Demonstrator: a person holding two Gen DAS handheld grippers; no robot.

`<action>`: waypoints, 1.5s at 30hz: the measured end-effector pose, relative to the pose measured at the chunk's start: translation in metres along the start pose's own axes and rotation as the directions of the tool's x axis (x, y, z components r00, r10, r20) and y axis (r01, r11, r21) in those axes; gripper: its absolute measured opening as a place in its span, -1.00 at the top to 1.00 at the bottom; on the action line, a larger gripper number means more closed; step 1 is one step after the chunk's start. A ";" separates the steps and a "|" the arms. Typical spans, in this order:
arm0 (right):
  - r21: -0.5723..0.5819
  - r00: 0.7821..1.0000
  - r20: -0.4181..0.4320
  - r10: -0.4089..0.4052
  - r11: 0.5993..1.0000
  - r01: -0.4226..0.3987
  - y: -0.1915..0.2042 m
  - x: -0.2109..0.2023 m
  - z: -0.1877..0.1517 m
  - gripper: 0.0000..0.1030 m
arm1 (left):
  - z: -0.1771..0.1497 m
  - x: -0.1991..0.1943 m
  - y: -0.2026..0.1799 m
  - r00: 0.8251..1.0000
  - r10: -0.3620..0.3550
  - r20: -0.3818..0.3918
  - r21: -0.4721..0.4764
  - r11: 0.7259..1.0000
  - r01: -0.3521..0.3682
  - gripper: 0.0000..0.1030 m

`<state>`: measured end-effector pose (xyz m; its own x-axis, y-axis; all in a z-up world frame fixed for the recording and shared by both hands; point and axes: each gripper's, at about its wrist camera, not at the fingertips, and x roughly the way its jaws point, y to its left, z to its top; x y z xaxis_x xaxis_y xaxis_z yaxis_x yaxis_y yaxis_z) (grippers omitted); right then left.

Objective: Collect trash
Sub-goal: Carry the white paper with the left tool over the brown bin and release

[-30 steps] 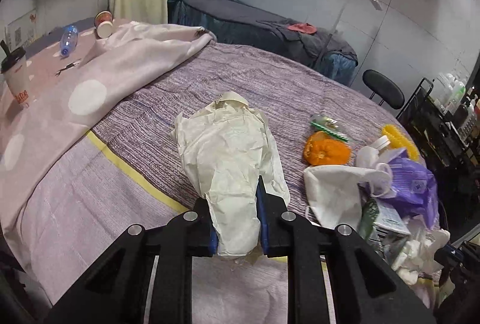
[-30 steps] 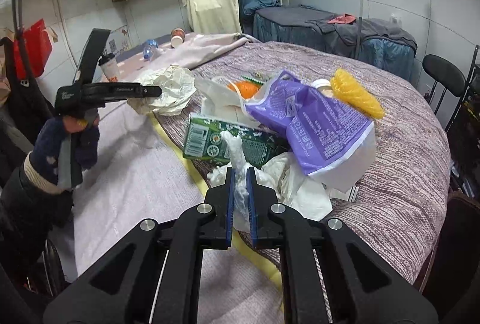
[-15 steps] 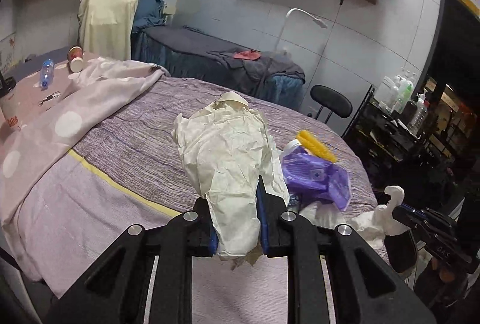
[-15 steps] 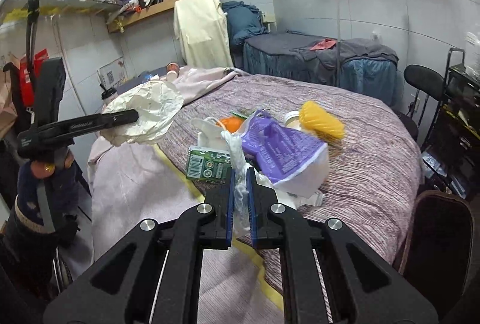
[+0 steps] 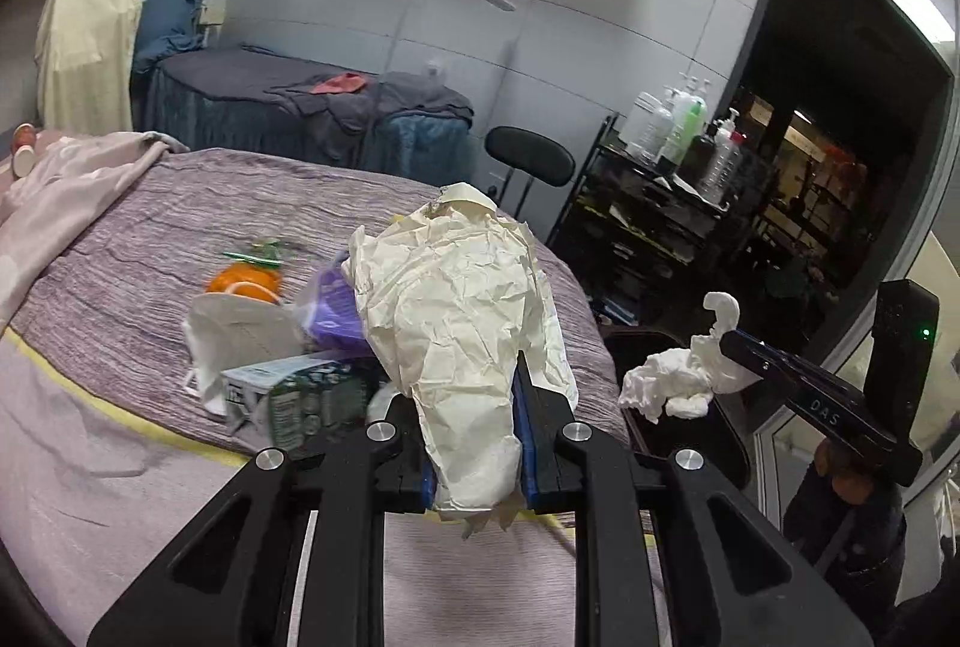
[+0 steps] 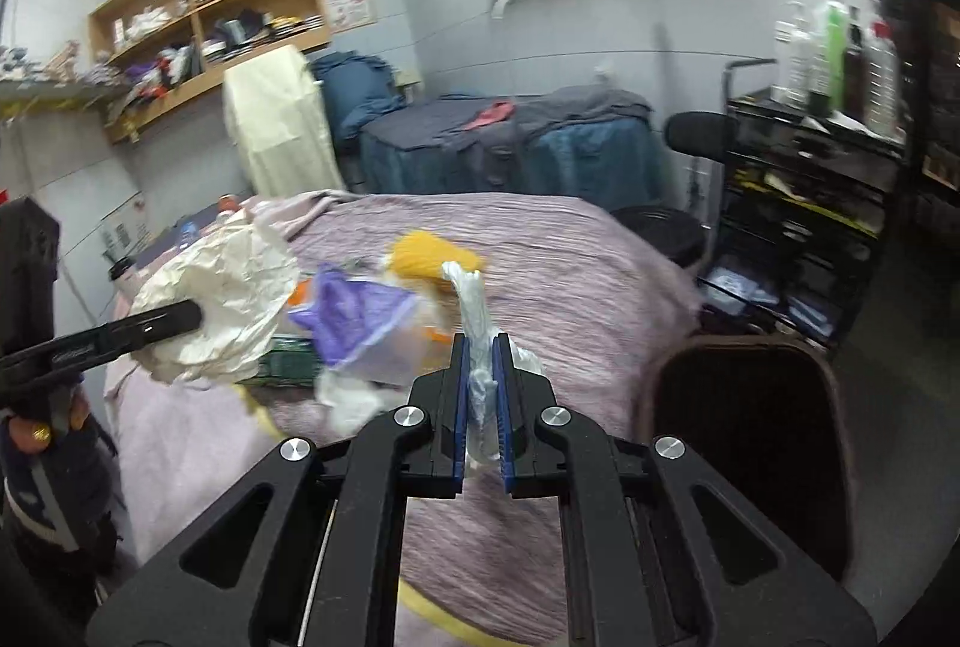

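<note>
My left gripper (image 5: 471, 386) is shut on a big crumpled cream paper (image 5: 456, 311), held up over the bed's near edge; the same paper (image 6: 222, 305) shows at the left of the right wrist view. My right gripper (image 6: 480, 356) is shut on a twisted white plastic bag (image 6: 471, 299); that bag (image 5: 678, 377) hangs above a dark brown bin (image 5: 690, 431), whose open mouth (image 6: 750, 431) lies right of the bed. On the bed sit a purple bag (image 5: 333, 314), an orange item (image 5: 243, 281), a white mask (image 5: 240, 335) and a green carton (image 5: 300, 395).
The purple striped bed cover (image 5: 150, 251) has a pink blanket (image 5: 66, 179) at the left. A black rack with bottles (image 5: 660, 167) and a black stool (image 5: 528, 158) stand beyond the bin. A yellow item (image 6: 429, 254) lies on the bed. A gloved hand (image 6: 42, 431) holds the left gripper.
Both grippers have swung right and risen a little with their loads. The bin, rack and doorway have come into view, and the white bag now hangs over the bin.
</note>
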<state>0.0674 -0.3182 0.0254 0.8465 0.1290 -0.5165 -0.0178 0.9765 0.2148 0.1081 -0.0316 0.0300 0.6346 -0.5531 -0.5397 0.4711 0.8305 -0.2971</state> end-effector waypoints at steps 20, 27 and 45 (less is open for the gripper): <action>0.253 0.932 -0.224 -0.285 0.906 0.338 -0.148 0.049 -0.083 0.06 | -0.015 0.110 -0.112 0.959 -0.171 -0.228 0.148 0.967 0.208 0.63; 0.345 0.915 -0.223 -0.336 0.851 0.396 -0.167 0.038 -0.098 -0.39 | -0.024 0.132 -0.134 0.946 -0.159 -0.283 0.189 0.958 0.218 0.63; 0.428 0.850 -0.112 -0.515 0.747 0.509 -0.196 -0.037 -0.094 -0.56 | -0.040 0.194 -0.203 0.893 -0.147 -0.426 0.280 0.917 0.284 0.63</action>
<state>-0.0105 -0.4984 -0.0751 0.6688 -0.3741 -0.6424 0.6454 0.7211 0.2520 0.1112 -0.3047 -0.0462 0.2368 -0.5878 -0.7736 0.7838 0.5861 -0.2054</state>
